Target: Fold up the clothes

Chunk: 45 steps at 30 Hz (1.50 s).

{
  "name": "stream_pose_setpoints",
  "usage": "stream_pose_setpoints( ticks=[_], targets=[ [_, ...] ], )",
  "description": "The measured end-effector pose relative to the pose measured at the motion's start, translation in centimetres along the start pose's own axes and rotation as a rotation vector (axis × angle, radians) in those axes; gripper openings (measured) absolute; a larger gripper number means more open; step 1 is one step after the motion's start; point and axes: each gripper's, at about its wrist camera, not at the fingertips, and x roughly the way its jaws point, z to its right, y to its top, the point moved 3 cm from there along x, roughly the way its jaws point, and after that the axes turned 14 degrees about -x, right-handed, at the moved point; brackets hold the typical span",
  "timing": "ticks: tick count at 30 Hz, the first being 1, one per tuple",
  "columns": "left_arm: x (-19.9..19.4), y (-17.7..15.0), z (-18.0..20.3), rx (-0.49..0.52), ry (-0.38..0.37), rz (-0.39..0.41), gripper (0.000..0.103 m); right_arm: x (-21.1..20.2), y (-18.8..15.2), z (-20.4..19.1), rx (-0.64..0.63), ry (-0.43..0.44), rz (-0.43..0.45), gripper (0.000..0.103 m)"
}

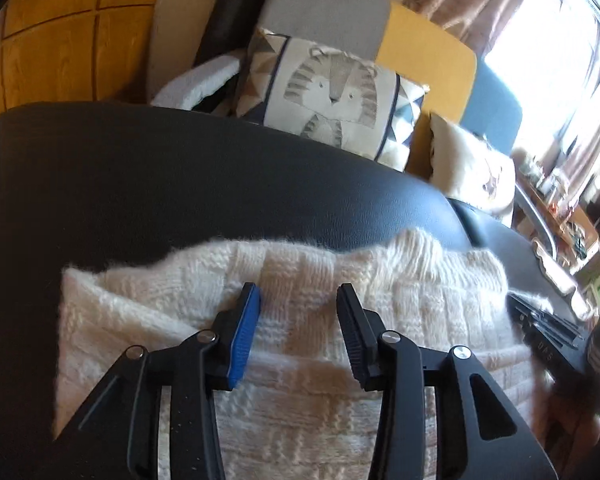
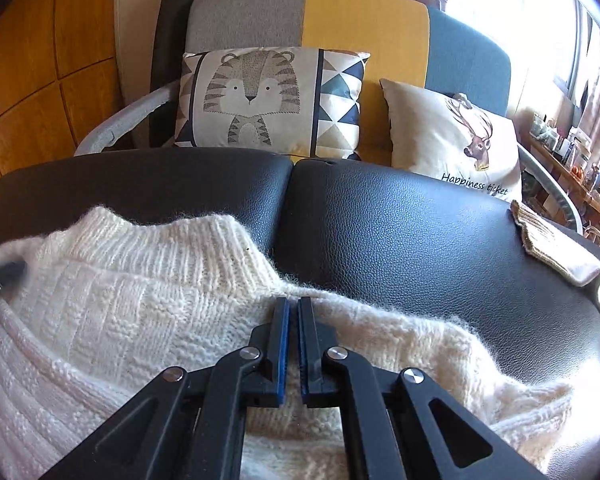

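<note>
The cream-white chunky knitted sweater [image 1: 292,344] lies spread on a black padded leather surface [image 1: 180,184], directly under and ahead of the left gripper [image 1: 298,300]. That gripper is released: its jaws stand wide apart above the knit, a blue pad on the left finger, with bare sweater showing between them and nothing grasped. Ahead of it the sweater's fuzzy far edge ends on the black leather. Beyond that, a cushion printed with a grey striped tiger [image 1: 332,92] leans against a sofa back in grey, yellow and blue panels [image 1: 424,52]. To the far right of this gripper the black body of the other tool shows at the sweater's edge, with a green light beside it.

The right wrist view shows what the left does not: the sweater's ribbed collar [image 2: 204,236], ahead and to the left of the right gripper [image 2: 294,304], and a seam dividing the black leather into two pads. The right gripper is clenched, its blue-lined jaws nearly touching at the sweater's [image 2: 112,320] far edge; whether any knit is pinched between them I cannot tell. Ahead and right of it sits a white cushion with a deer head and the words "Happiness ticket" [image 2: 456,140], and to the far right a beige ribbed knit piece [image 2: 548,240] rests on the leather's edge.
</note>
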Motion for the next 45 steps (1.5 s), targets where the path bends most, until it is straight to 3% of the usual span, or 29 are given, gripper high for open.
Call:
stream_pose_setpoints(
  ticks=[5,9,11,14,17,20,22,28,34,39,45],
  targets=[
    [-0.4,-0.2,-1.1,-0.038,-0.018,0.026,0.036,0.0,0.1,0.2,0.01,0.015,0.005,0.002],
    [-0.5,-0.4,-1.0,-0.028,-0.009,0.042,0.036,-0.2,0.2,1.0,0.048,0.11,0.016,0.01],
    [-0.2,-0.5,-0.9,-0.023,-0.003,0.051,0.036,-1.0,1.0,1.1,0.026,0.107,0.004,0.012],
    [-0.3,-0.5,-1.3,-0.043,-0.024,0.054,0.036,-3.6,3.2,-1.2,-0.091,0.154,0.073,0.012],
    [-0.3,-0.4,-1.5,-0.052,-0.035,0.055,0.036,-5.8,6.2,-6.4,-0.243,0.307,0.145,0.012],
    [-0.2,-0.3,-1.5,-0.058,-0.044,0.056,0.036,-4.4,8.0,-11.9,-0.338,0.401,0.081,0.006],
    [-0.2,-0.2,-1.7,-0.069,-0.046,0.058,0.029,-2.9,8.6,-14.6,-0.368,0.435,0.033,0.006],
    [-0.3,-0.1,-2.2,-0.097,-0.054,0.065,0.027,1.1,9.0,-15.6,-0.28,0.524,-0.048,0.004],
    [-0.3,0.0,-2.3,-0.111,-0.065,0.061,0.027,2.8,8.9,-15.9,-0.257,0.513,-0.058,0.0],
    [-0.3,0.1,-2.5,-0.121,-0.066,0.06,0.025,3.2,8.7,-16.3,-0.271,0.449,-0.036,0.0],
    [-0.2,0.1,-2.8,-0.135,-0.087,0.067,0.025,3.4,9.7,-15.7,-0.26,0.462,-0.039,0.0]
  ],
)
